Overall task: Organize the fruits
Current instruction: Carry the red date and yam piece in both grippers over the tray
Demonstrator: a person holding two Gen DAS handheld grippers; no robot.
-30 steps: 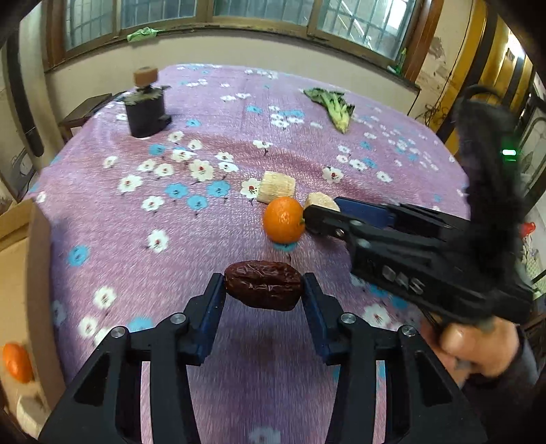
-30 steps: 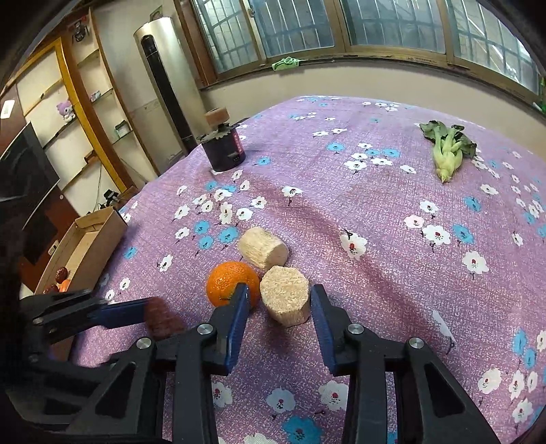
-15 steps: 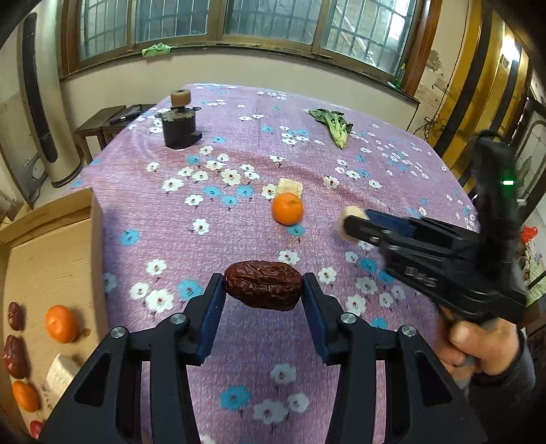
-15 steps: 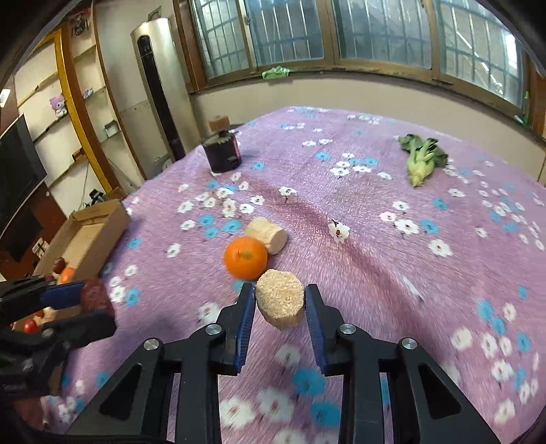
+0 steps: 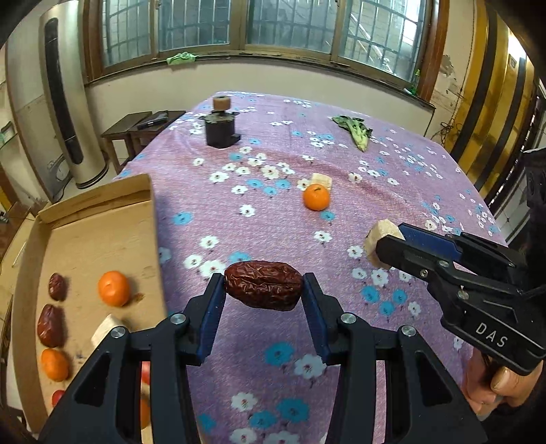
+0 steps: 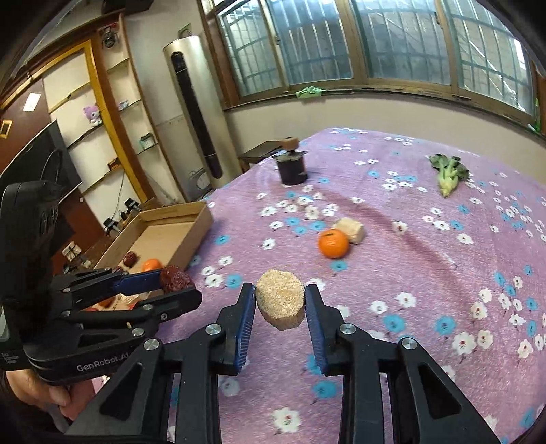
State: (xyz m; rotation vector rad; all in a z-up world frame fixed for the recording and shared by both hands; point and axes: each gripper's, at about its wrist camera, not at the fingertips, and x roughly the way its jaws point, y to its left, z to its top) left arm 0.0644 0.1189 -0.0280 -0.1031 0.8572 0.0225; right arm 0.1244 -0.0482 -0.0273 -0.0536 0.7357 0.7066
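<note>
Soft daylight comes through the windows up top, so shadows stay faint. Heavy fisheye bending with black corners. Box contents at lower left of the left view look smeared.

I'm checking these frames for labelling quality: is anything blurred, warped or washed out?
Left wrist view: the wrinkled dark red date in the left hand-held gripper is sharp; the brown cardboard box looks slightly smeared; window frames bow from fisheye. Right wrist view: the pale beige fibrous chunk in the right hand-held gripper is sharp; daylight is even, without glare.
</note>
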